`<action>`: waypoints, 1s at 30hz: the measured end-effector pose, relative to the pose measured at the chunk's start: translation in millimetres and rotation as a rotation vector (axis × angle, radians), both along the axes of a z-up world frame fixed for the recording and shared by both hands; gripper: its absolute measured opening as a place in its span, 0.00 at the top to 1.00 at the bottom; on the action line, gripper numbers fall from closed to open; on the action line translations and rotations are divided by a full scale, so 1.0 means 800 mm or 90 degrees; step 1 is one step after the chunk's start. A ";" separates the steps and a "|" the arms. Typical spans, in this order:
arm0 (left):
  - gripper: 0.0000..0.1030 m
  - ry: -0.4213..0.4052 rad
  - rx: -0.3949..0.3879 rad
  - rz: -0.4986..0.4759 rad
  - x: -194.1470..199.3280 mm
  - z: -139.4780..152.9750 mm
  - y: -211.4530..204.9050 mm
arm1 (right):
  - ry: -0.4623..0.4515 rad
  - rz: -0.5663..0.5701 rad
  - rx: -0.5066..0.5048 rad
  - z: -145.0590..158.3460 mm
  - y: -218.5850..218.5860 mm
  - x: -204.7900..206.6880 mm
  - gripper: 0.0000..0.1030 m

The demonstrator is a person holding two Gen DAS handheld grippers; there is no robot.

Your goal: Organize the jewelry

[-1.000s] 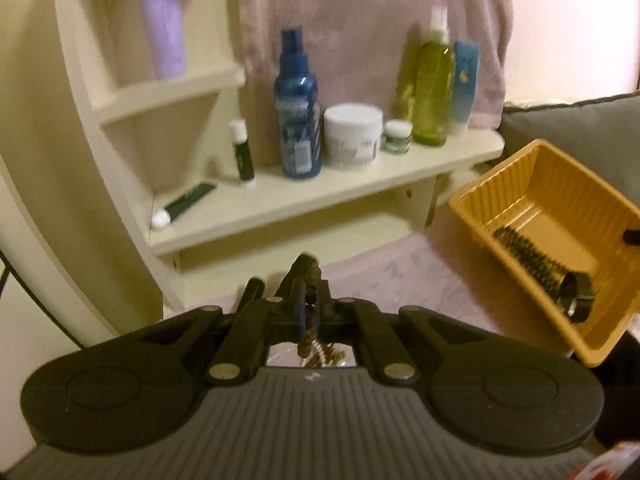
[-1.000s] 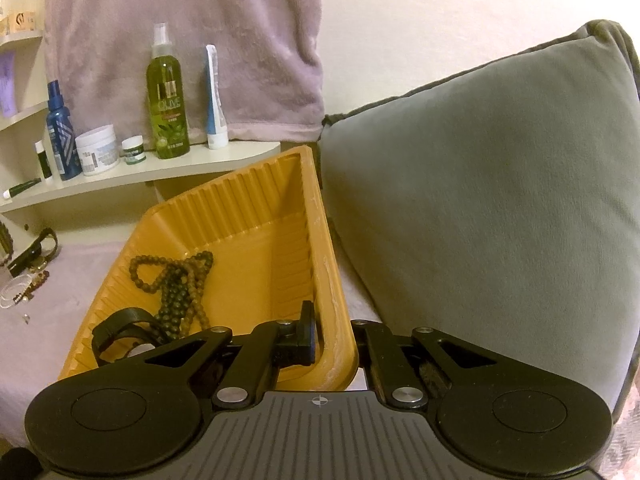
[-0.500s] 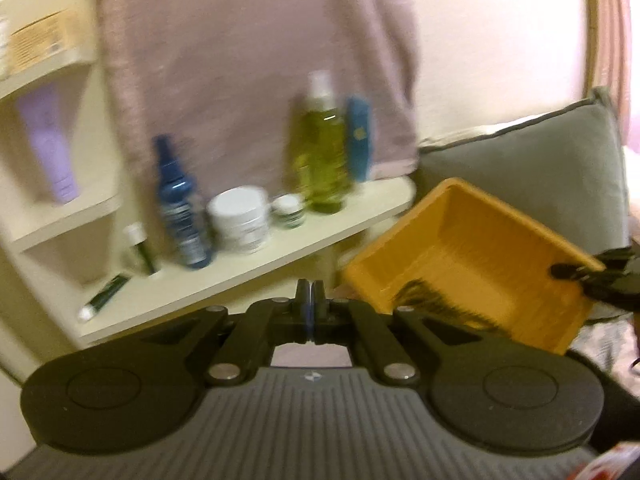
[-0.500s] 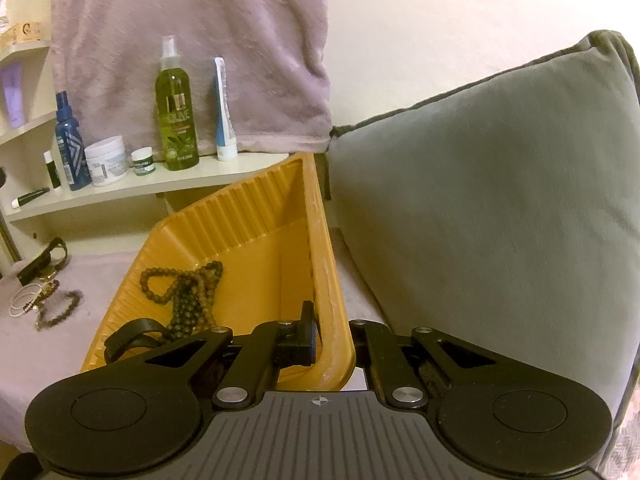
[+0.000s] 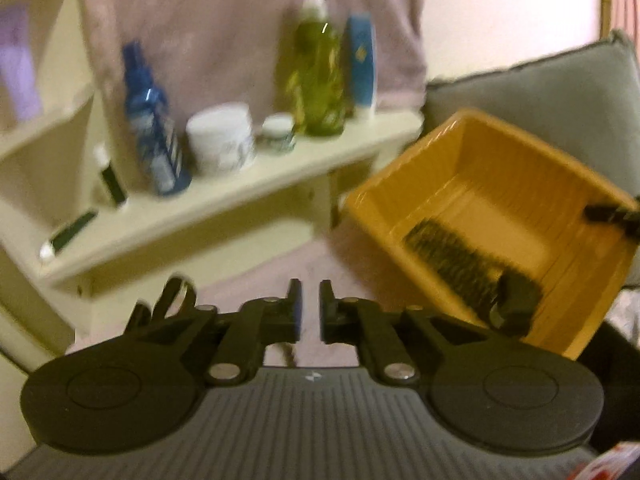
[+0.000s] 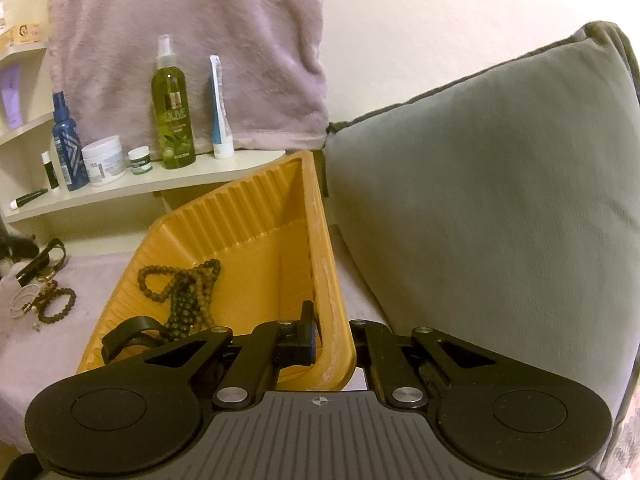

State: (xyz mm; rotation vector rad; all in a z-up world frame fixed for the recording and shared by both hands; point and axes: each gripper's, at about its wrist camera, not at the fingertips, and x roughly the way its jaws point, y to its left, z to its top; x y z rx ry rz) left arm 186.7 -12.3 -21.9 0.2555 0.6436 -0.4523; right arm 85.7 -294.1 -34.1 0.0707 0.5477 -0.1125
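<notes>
An orange tray [image 6: 320,240] lies tilted on the pink cloth, and my right gripper [image 6: 332,340] is shut on its near rim. Inside it are a dark bead necklace [image 6: 184,292] and a black strap [image 6: 128,336]. In the blurred left wrist view the tray [image 5: 472,148] is at the right, holding the necklace [image 5: 452,256]. My left gripper [image 5: 310,304] hovers over the cloth left of the tray, its jaws opening with nothing between them. A bead bracelet [image 6: 60,304], white rings and a black watch [image 6: 44,260] lie loose on the cloth.
A cream shelf [image 6: 160,184] behind the tray carries a green spray bottle [image 6: 172,120], a blue bottle [image 6: 66,148], a white jar and tubes. A pink towel [image 6: 180,40] hangs above it. A grey cushion [image 6: 480,200] stands right of the tray.
The left gripper swung right toward the tray, then sank, and its jaws have parted from shut. The right gripper has stayed on the tray rim.
</notes>
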 end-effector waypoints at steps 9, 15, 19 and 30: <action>0.86 0.040 0.027 0.015 0.009 -0.071 0.012 | 0.013 -0.005 0.002 -0.007 -0.007 0.002 0.95; 0.86 0.054 0.029 0.020 0.025 -0.089 0.010 | 0.019 -0.006 -0.005 -0.008 -0.006 0.005 0.95; 0.86 0.061 0.008 0.032 0.031 -0.097 0.013 | 0.022 -0.007 -0.008 -0.009 -0.006 0.007 0.95; 0.95 0.062 -0.028 0.037 0.039 -0.065 0.020 | 0.023 -0.005 -0.015 -0.008 -0.005 0.008 0.95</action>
